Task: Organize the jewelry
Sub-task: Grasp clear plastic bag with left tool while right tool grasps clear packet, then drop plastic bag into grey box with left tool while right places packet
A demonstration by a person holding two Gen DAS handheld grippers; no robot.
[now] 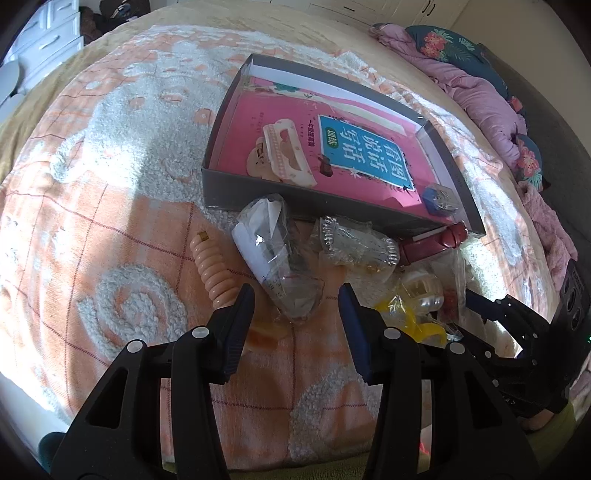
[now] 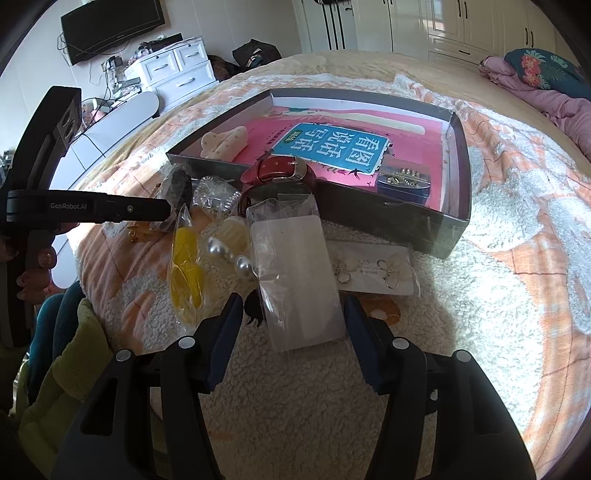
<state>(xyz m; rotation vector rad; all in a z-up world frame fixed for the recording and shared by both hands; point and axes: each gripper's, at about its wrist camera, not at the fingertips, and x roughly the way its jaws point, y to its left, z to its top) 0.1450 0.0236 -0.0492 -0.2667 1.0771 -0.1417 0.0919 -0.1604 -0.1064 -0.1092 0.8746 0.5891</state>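
Observation:
A grey shallow box lies on the bed with a pink book, a cream hair claw and a small blue case inside. In front of it lies a pile of jewelry: clear bags, a red watch, a pearl clip, a yellow bag, an earring card and a peach spiral bracelet. My left gripper is open, over a clear bag. My right gripper is open, astride a clear bag.
The bed has a fluffy peach and white blanket. A pink quilt and floral pillow lie at the head. White drawers and a TV stand beyond the bed. The left gripper's body reaches in from the left.

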